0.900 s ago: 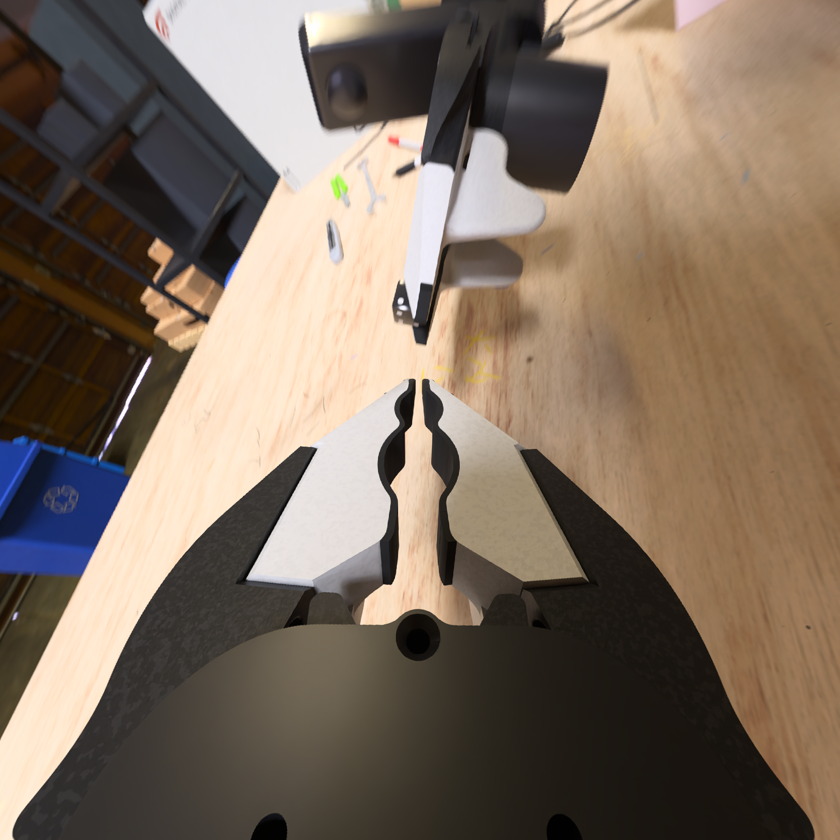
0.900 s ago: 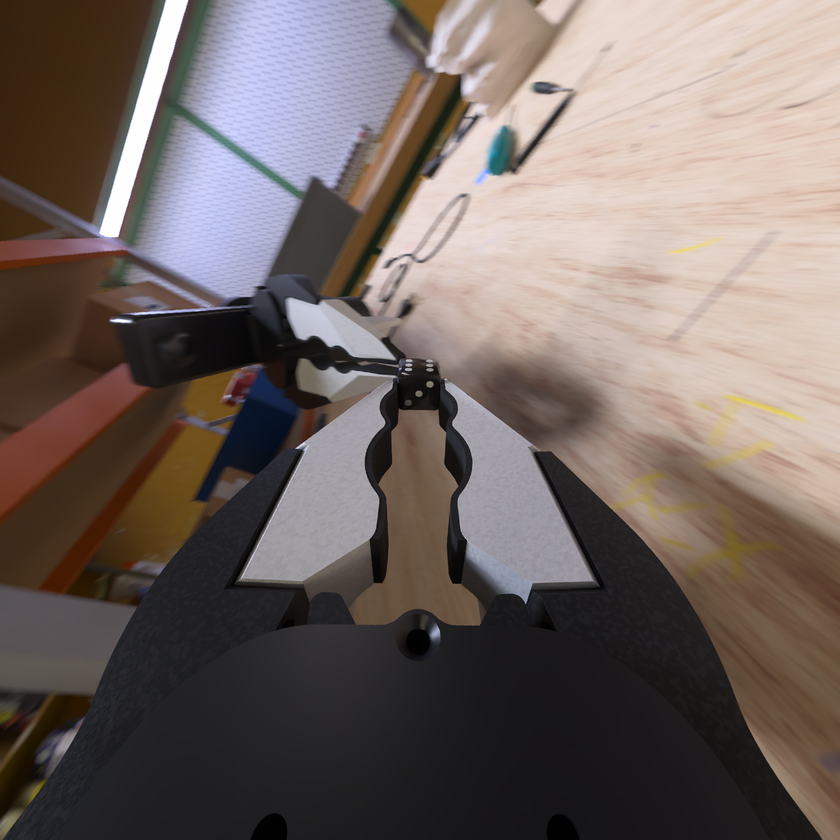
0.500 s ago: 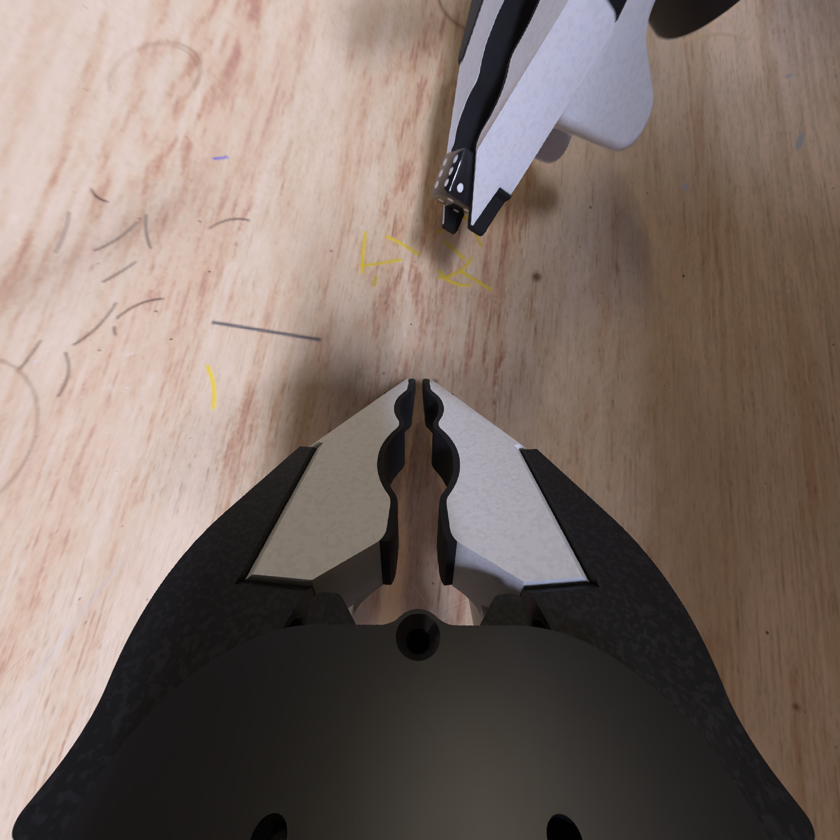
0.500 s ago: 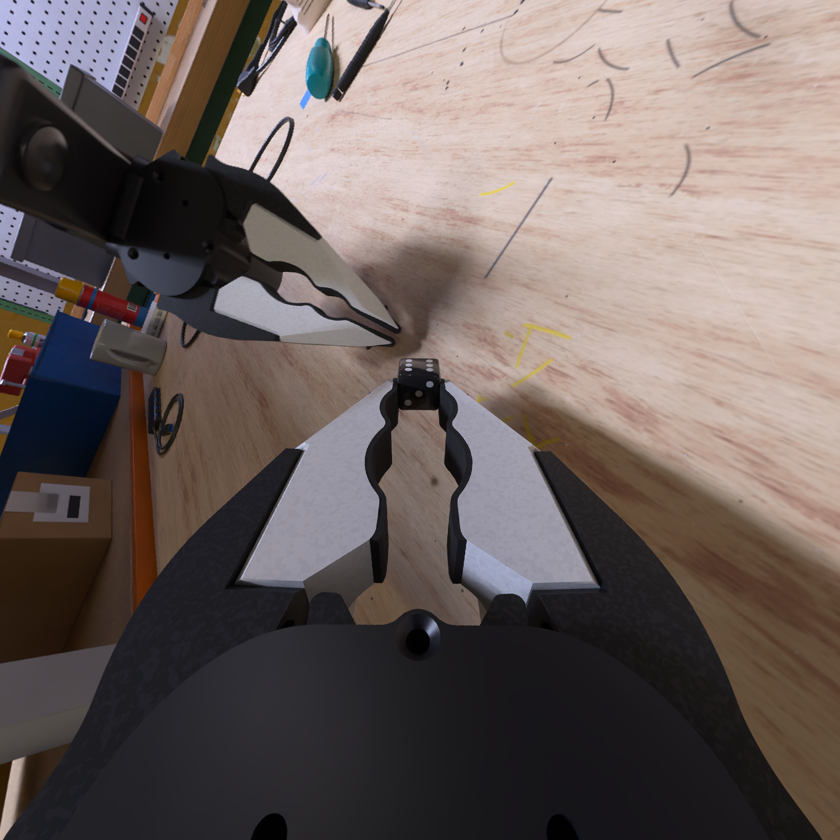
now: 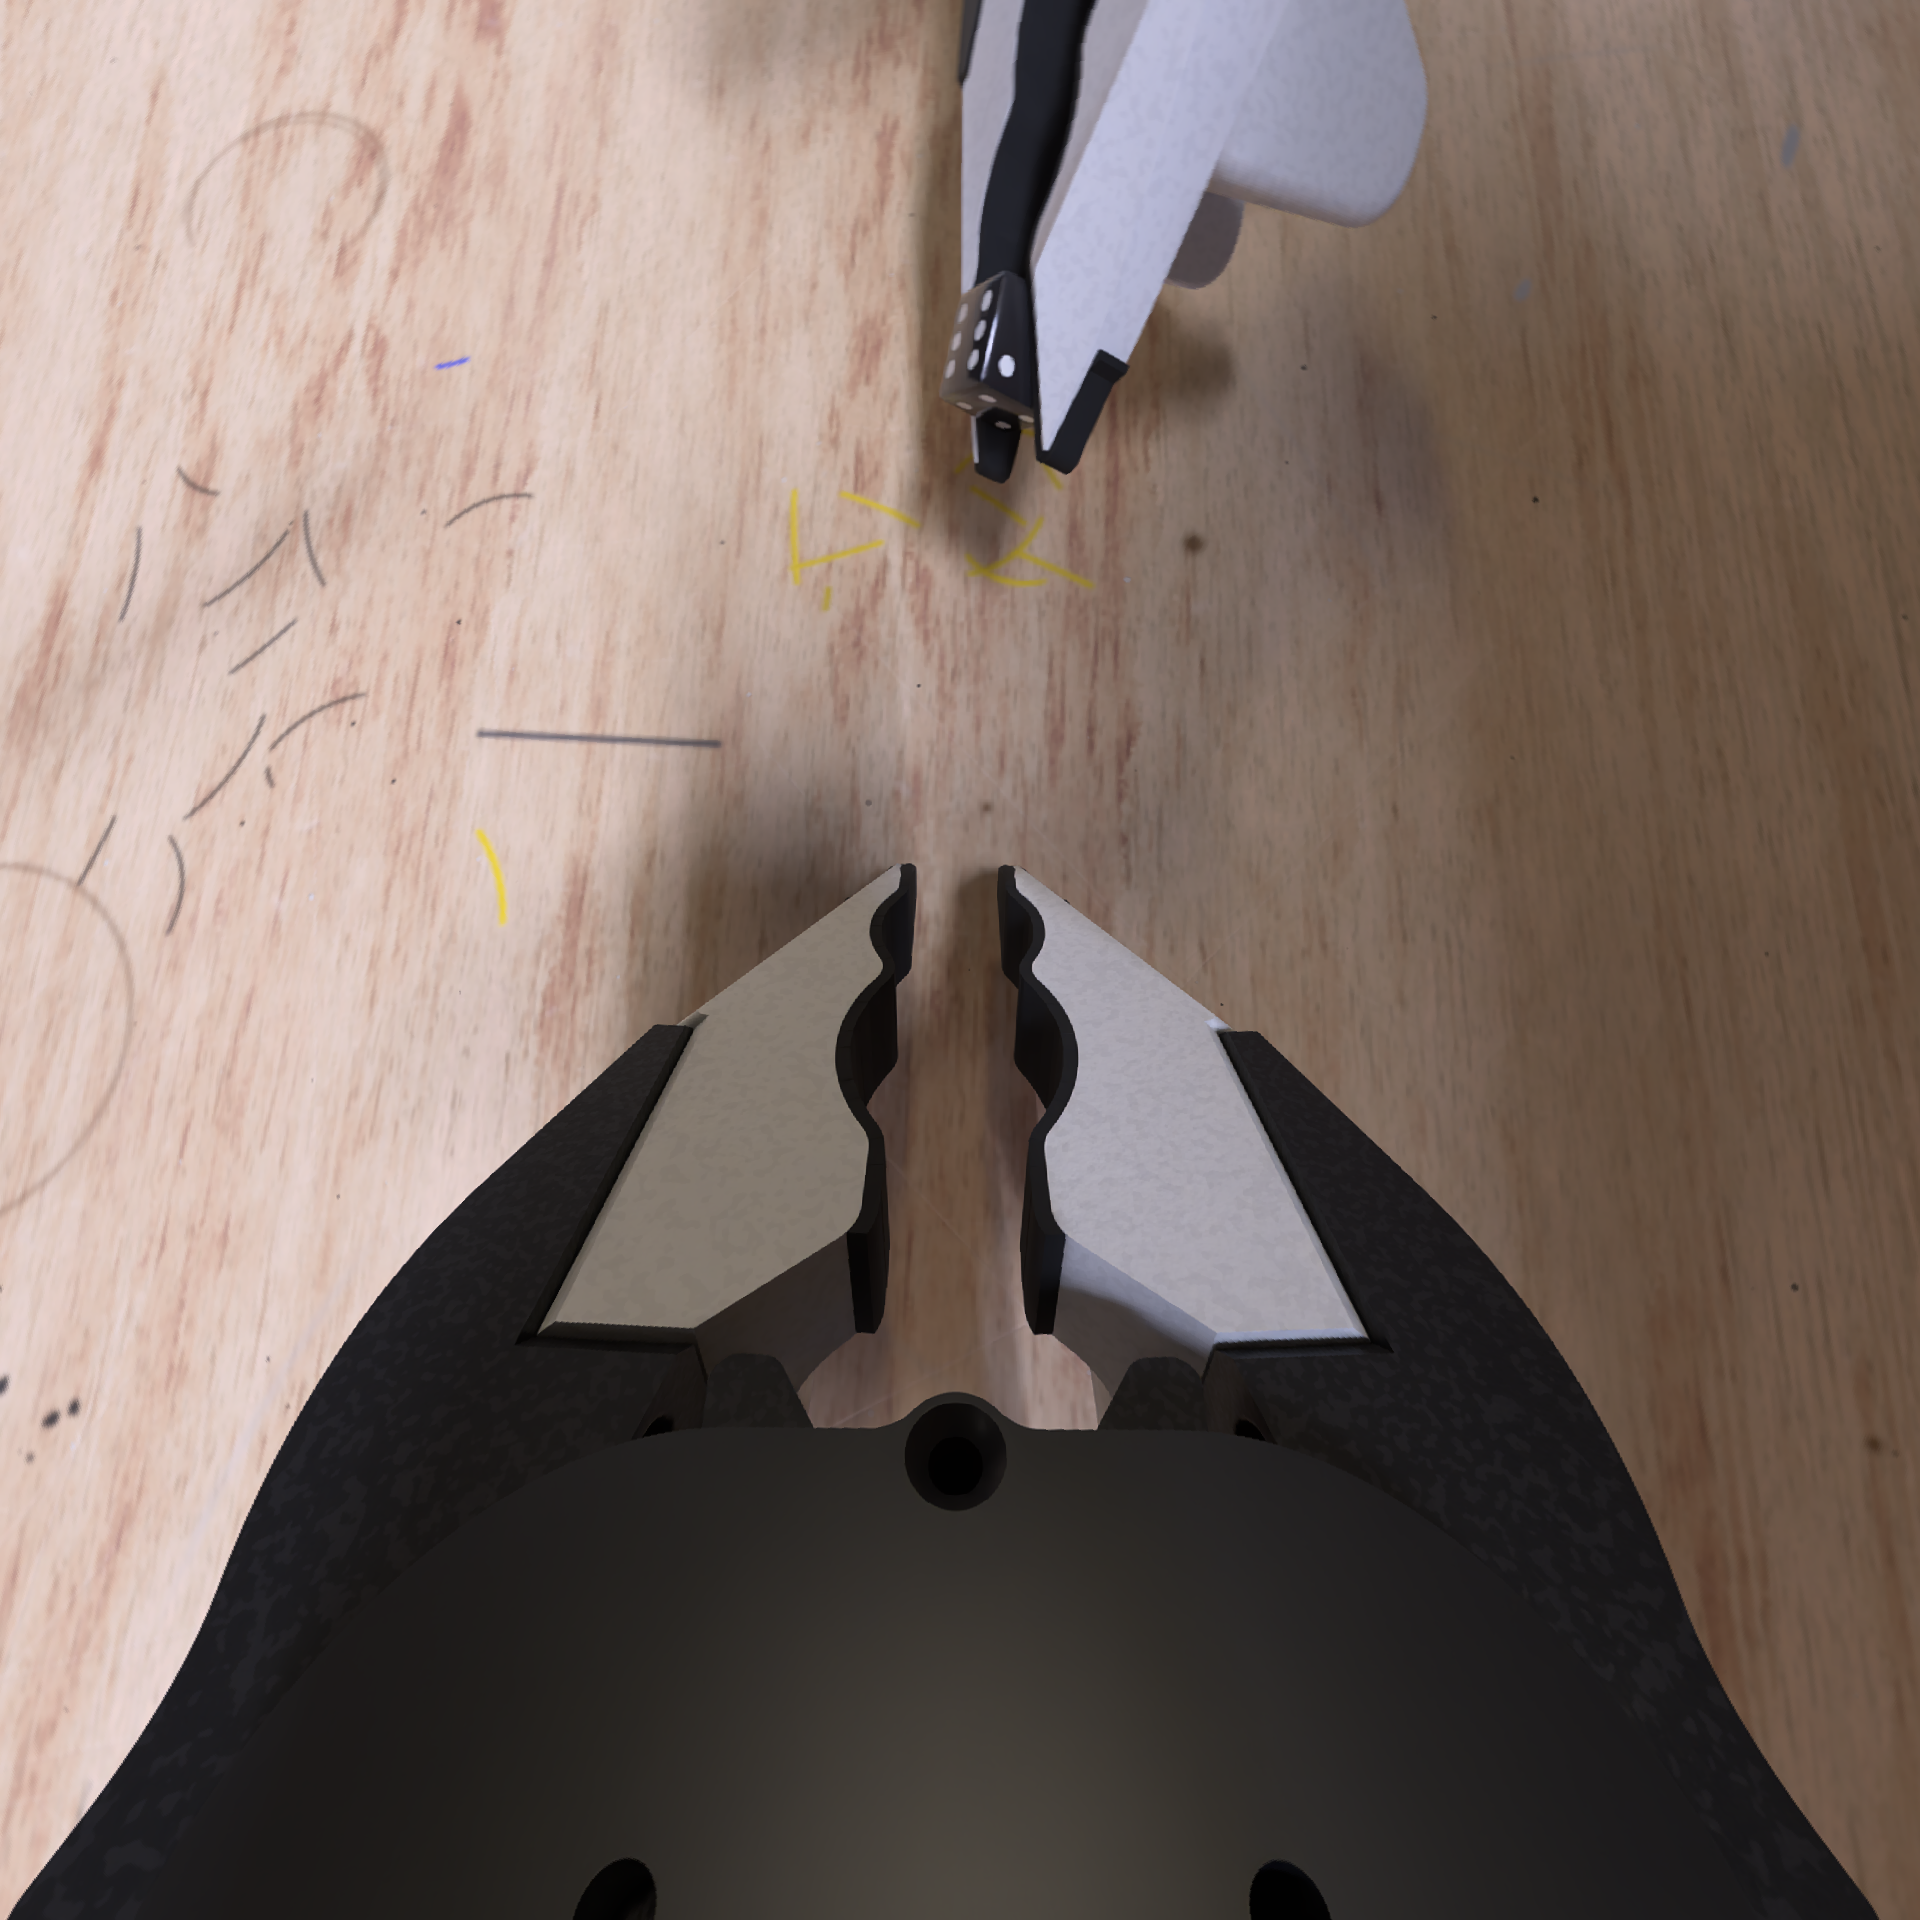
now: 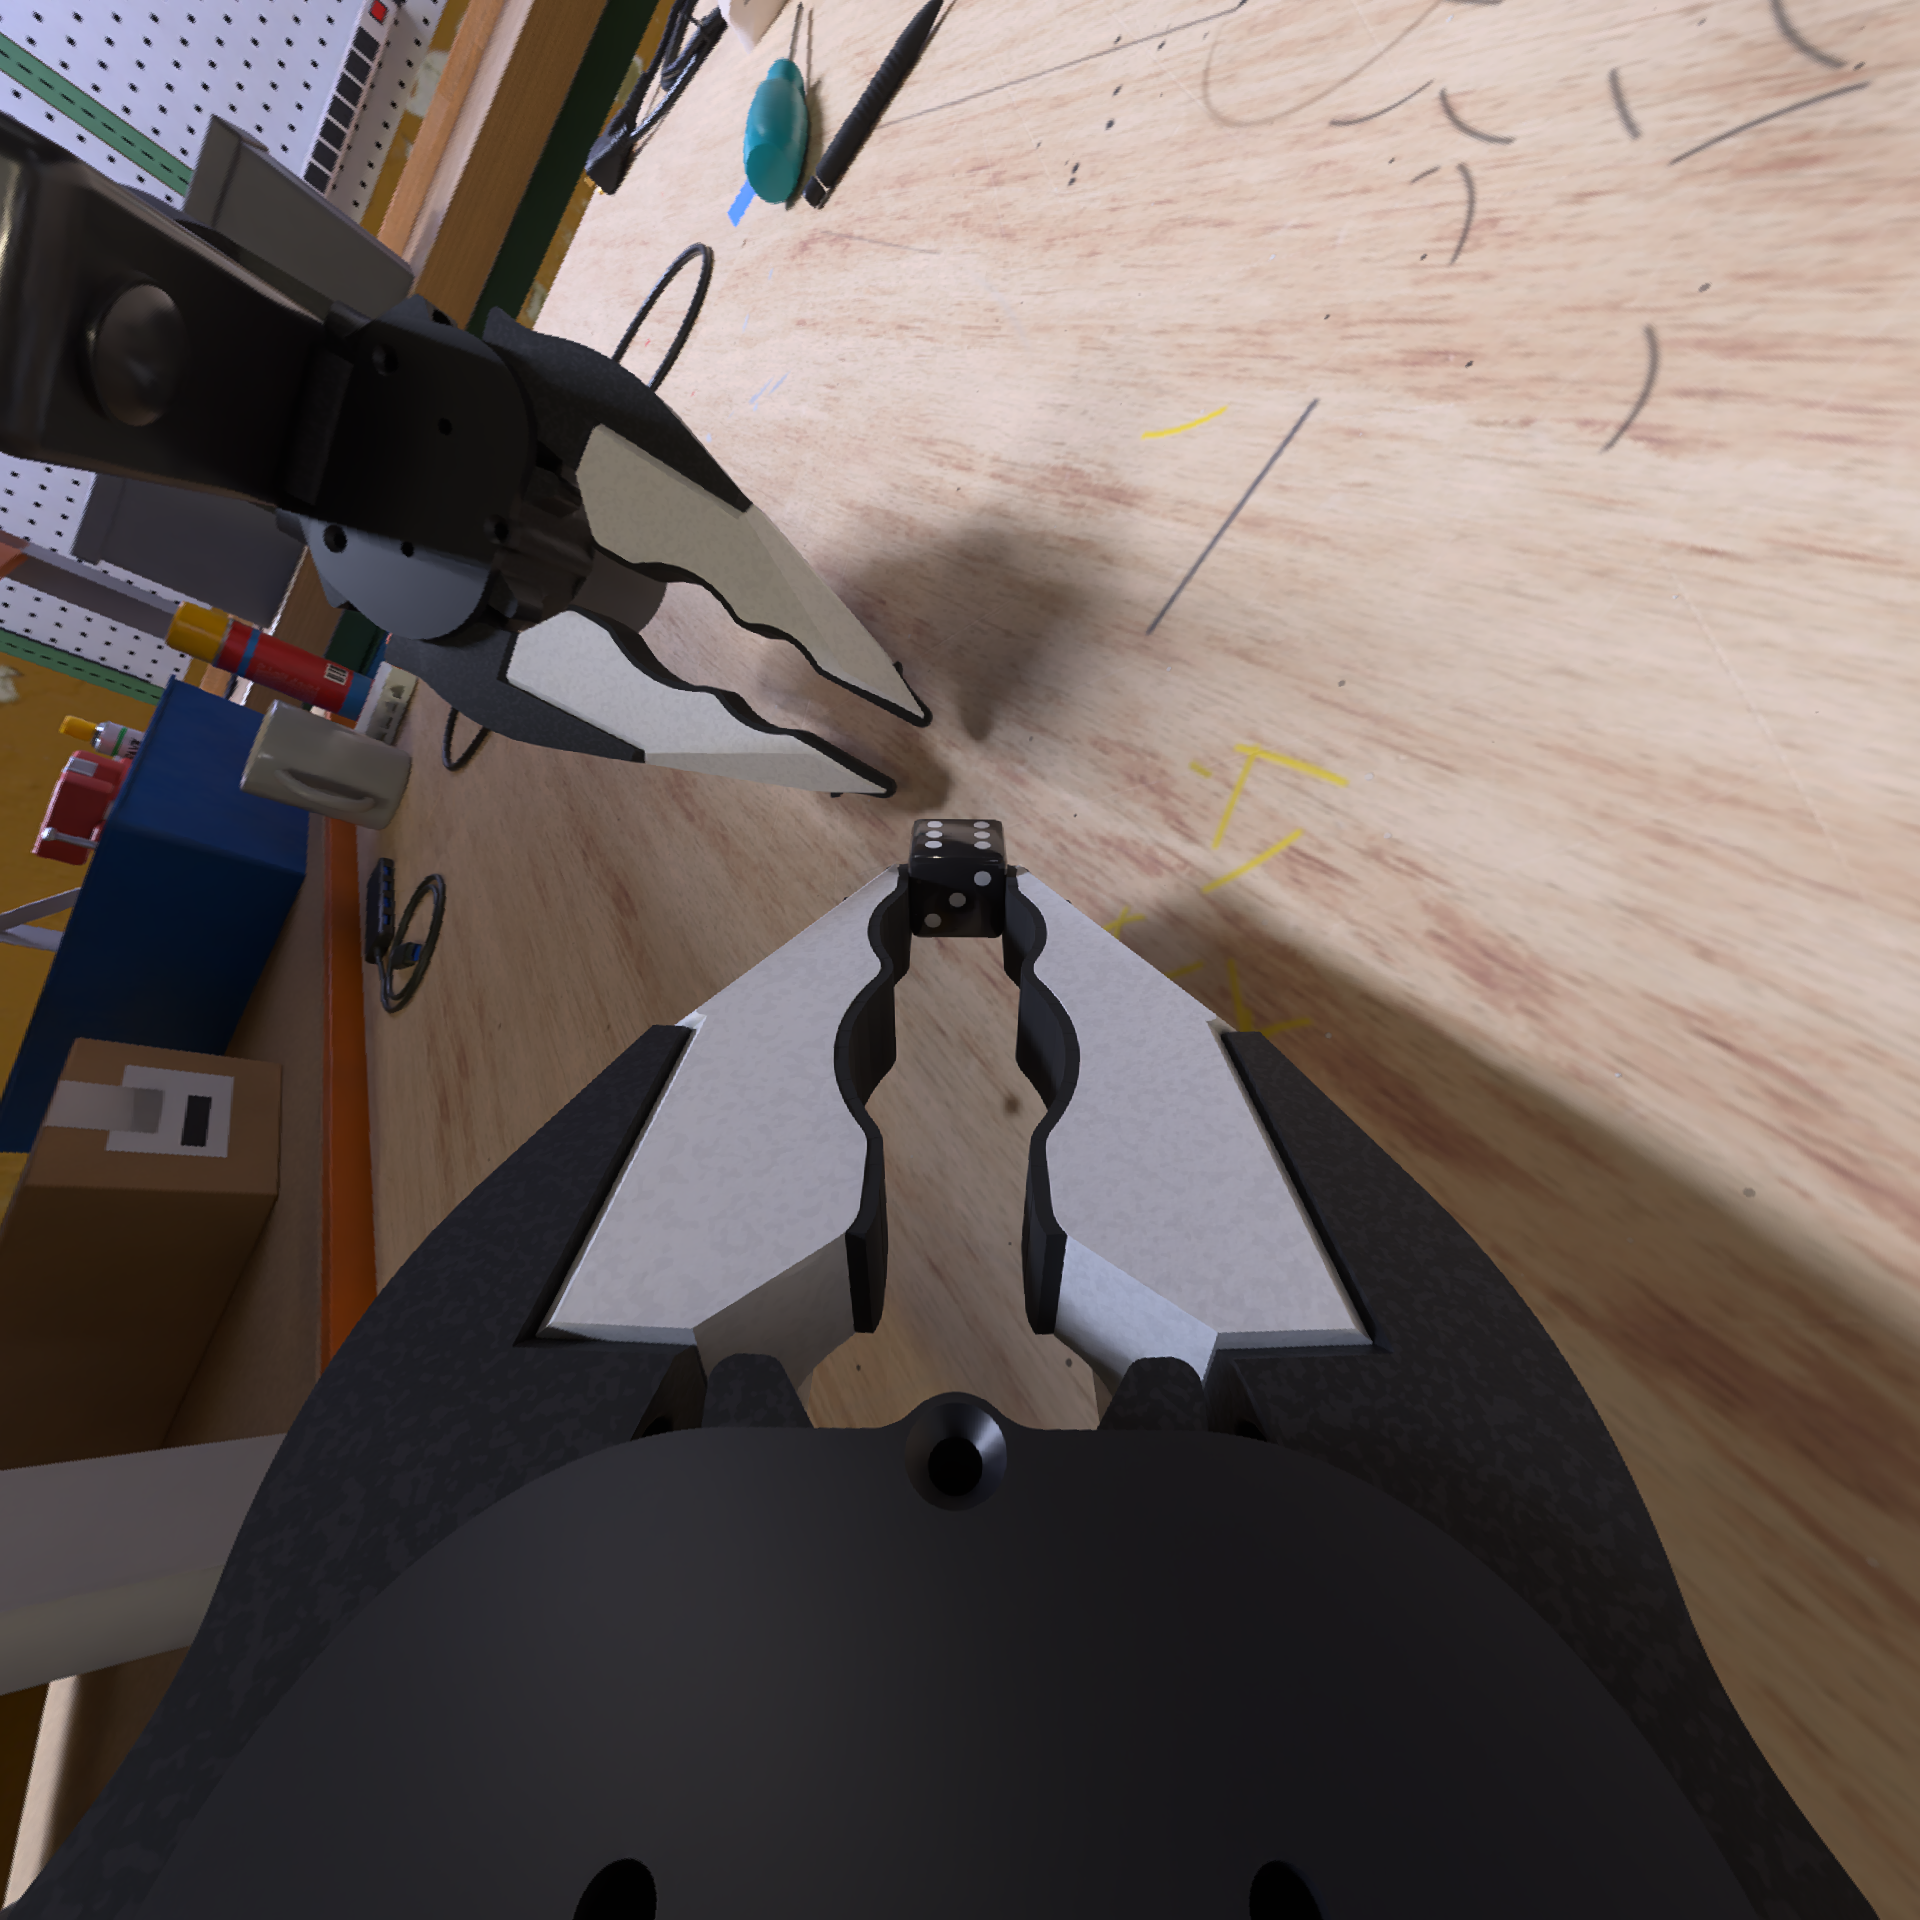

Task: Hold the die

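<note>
Scuffed wooden bench (image 6: 1558, 727), pen (image 6: 873, 99), teal object (image 6: 776, 130)

Each gripper has a matte black, speckled body that widens toward the camera, with 1 round screw hole at its centre. The left gripper (image 5: 956, 883) and right gripper (image 6: 954, 894) each carry 2 pale grey, tapering fingers (image 5: 769, 1101) lined with wavy black pads (image 6: 873, 1039).
</note>
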Controlling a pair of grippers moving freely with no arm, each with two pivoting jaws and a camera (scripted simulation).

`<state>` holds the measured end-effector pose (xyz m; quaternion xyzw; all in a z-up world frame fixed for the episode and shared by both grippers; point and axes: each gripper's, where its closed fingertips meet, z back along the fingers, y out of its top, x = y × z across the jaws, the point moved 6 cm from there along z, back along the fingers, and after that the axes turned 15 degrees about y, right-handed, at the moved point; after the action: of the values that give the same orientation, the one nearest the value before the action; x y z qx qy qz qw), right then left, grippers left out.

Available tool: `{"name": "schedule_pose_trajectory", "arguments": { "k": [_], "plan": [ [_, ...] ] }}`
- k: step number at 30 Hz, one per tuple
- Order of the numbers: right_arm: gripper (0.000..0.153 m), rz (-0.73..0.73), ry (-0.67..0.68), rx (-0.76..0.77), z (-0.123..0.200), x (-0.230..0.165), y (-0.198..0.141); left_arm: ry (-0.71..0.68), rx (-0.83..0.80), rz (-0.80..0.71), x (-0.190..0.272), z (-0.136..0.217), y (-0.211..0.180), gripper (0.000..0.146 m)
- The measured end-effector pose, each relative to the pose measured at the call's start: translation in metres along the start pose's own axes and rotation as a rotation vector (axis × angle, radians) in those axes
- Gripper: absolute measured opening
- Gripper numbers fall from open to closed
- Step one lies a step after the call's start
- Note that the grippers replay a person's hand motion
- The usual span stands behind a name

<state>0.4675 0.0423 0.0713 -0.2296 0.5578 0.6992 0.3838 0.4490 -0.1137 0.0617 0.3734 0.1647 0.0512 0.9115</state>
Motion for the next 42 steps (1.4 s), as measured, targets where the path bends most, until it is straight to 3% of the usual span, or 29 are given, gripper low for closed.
{"name": "schedule_pose_trajectory", "arguments": {
  "k": [6,11,18,22,42],
  "plan": [
    [0.016,-0.003,0.013,-0.002,0.0,-0.001,0.0,-0.057,-0.013,-0.018,0.006,-0.01,0.0,0.012],
    [0.016,-0.005,0.017,0.003,-0.001,0.0,-0.001,0.012,-0.028,-0.064,0.007,-0.012,0.005,0.006],
    [0.016,-0.095,0.217,0.148,-0.004,-0.014,0.009,0.235,0.232,-0.195,0.009,0.015,0.044,0.002],
    [0.016,-0.041,0.186,0.146,-0.005,-0.02,0.011,0.287,0.247,-0.278,0.017,0.018,0.049,0.002],
    [0.016,0.0,0.167,0.123,-0.01,-0.032,0.012,0.323,0.277,-0.339,0.023,0.028,0.054,0.002]
  ]
}}
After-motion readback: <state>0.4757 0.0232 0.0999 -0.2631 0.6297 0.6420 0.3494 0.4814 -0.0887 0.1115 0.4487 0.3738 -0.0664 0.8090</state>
